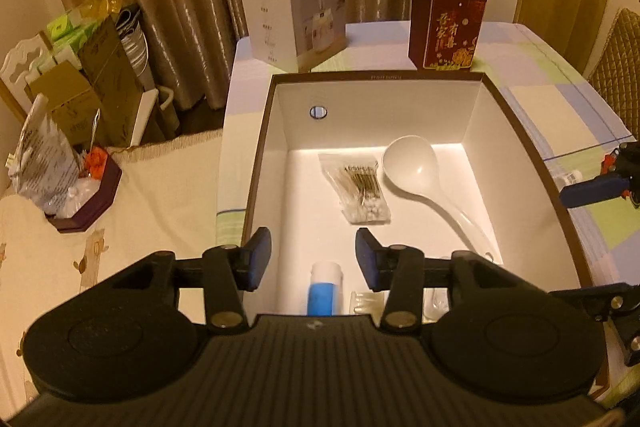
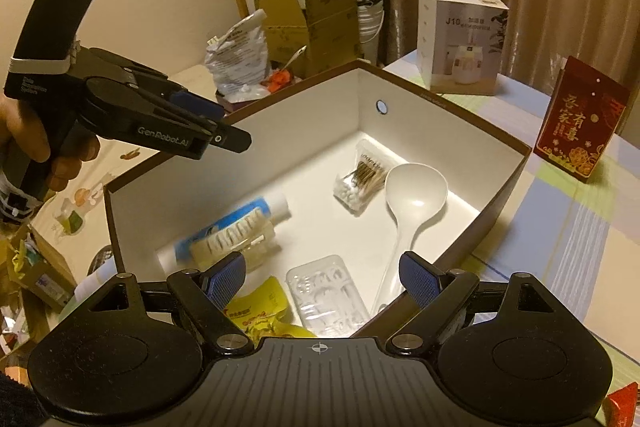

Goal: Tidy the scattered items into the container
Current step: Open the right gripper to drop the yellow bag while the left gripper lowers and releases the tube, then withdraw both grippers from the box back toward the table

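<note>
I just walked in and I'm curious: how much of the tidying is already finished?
Much looks done: the box already holds a white ladle, cotton swabs, a blue tube, a hair clip, a clear plastic case and a yellow packet. Both the left claw and right claw are open and empty. A small bottle lies outside the box.

The container (image 1: 256,163) is showing white walls inside and a brown rim and outside. In it, a white ladle (image 1: 412,167) is lying at 3 o'clock of a clear bag of cotton swabs (image 1: 358,187) with tan sticks and white tips. A white tube (image 2: 236,219) is wearing a blue label, with a cream ribbed hair clip (image 2: 236,235) against it. A yellow packet (image 2: 260,311) is bearing red print. The gripper pads (image 2: 222,281) are showing blue. At 12 o'clock, a red card (image 1: 452,31) is carrying gold characters.
</note>
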The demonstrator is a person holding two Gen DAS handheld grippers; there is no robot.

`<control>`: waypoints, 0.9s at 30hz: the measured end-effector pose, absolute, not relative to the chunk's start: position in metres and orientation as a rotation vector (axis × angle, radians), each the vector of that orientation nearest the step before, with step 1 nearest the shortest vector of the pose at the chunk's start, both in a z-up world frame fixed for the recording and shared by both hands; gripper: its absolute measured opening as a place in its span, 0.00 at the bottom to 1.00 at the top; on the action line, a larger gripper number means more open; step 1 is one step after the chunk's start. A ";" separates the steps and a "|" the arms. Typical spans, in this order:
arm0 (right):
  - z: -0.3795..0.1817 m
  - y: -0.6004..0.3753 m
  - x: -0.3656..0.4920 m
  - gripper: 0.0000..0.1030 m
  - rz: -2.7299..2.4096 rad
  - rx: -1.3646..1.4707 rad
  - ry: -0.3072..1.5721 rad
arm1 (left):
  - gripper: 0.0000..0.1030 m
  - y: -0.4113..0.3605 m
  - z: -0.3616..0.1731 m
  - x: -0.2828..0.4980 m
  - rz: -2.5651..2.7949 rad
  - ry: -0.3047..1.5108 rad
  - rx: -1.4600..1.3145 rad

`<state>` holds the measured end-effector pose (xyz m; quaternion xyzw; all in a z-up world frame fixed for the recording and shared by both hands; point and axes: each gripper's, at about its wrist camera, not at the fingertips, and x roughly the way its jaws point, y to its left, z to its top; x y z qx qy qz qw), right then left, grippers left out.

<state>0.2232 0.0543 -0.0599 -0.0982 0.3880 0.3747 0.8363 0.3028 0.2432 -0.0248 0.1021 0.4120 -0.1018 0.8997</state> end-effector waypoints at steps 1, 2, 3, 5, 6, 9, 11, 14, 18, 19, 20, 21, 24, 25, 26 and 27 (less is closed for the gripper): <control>-0.060 0.054 0.223 0.87 0.792 -0.209 0.821 | 0.40 0.243 -0.024 0.303 -0.210 0.852 0.211; -0.060 0.055 0.223 0.87 0.790 -0.210 0.820 | 0.40 0.243 -0.024 0.304 -0.208 0.853 0.212; -0.060 0.055 0.223 0.87 0.789 -0.211 0.819 | 0.40 0.244 -0.024 0.304 -0.206 0.855 0.211; -0.059 0.055 0.223 0.87 0.792 -0.212 0.820 | 0.45 0.245 -0.024 0.303 -0.197 0.862 0.206; -0.059 0.054 0.223 0.87 0.792 -0.213 0.819 | 0.46 0.245 -0.025 0.302 -0.191 0.867 0.201; -0.059 0.054 0.222 0.87 0.789 -0.224 0.819 | 0.51 0.247 -0.025 0.299 -0.174 0.878 0.187; -0.059 0.053 0.221 0.87 0.788 -0.227 0.818 | 0.54 0.247 -0.024 0.296 -0.164 0.884 0.173; -0.059 0.051 0.219 0.87 0.789 -0.231 0.822 | 0.67 0.245 -0.021 0.289 -0.146 0.888 0.155; -0.060 0.048 0.214 0.96 0.785 -0.249 0.818 | 0.73 0.239 -0.018 0.278 -0.132 0.895 0.137; -0.060 0.046 0.211 1.00 0.776 -0.250 0.803 | 0.76 0.238 -0.016 0.275 -0.129 0.897 0.129; -0.059 0.044 0.209 1.00 0.780 -0.246 0.786 | 0.81 0.236 -0.015 0.272 -0.124 0.896 0.123; -0.058 0.042 0.207 1.00 0.782 -0.246 0.780 | 0.84 0.235 -0.014 0.269 -0.118 0.895 0.119; -0.054 0.037 0.204 1.00 0.787 -0.226 0.774 | 0.88 0.231 -0.009 0.257 -0.112 0.891 0.102; -0.053 0.035 0.204 1.00 0.785 -0.221 0.774 | 0.90 0.229 -0.008 0.253 -0.107 0.892 0.099; -0.052 0.034 0.203 1.00 0.781 -0.221 0.773 | 0.93 0.227 -0.006 0.250 -0.100 0.894 0.099; -0.051 0.032 0.202 1.00 0.777 -0.223 0.767 | 0.94 0.225 -0.006 0.247 -0.094 0.895 0.100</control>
